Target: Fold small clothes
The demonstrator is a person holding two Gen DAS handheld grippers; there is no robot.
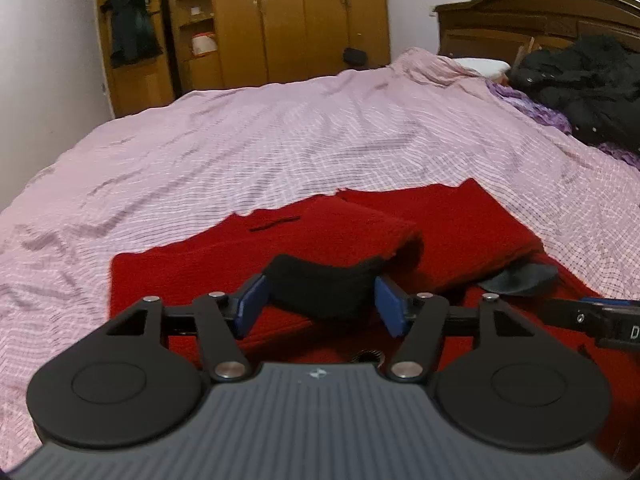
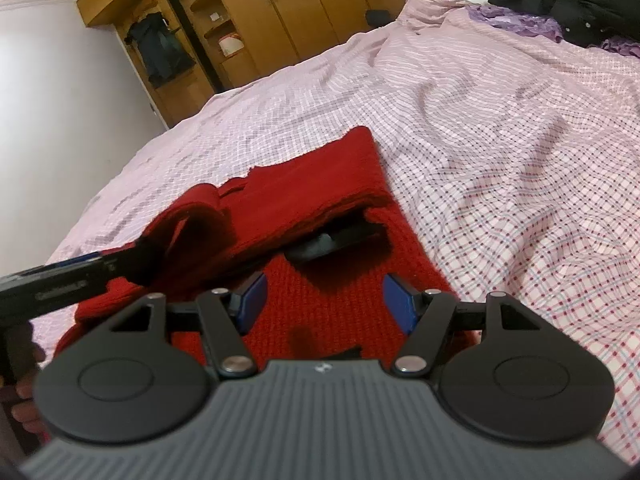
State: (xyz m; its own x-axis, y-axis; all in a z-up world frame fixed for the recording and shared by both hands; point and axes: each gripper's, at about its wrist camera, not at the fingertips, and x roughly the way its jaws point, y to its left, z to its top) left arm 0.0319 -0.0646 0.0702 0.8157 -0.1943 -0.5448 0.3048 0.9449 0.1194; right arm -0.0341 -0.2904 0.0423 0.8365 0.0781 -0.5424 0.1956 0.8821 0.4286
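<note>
**Red knit half folded on the pink checked bed**

A bed (image 1: 280, 140) under a pink checked cover fills both views; a wooden wardrobe (image 1: 288, 20) stands at the far wall. The left view alone shows the carved headboard (image 1: 540, 12), far right. A black coat (image 1: 592, 84) lies heaped at the far right.

The red sweater (image 1: 460, 224) lies near, sleeves laid inward. Only the right view shows its plain knit body and the dark collar (image 2: 332, 242) under the fold.

The left gripper (image 1: 320, 300) stands part-open around a black cuff (image 1: 320, 280), pads apart from it. The right gripper (image 2: 324, 304) is part-open, empty, above the knit.
</note>
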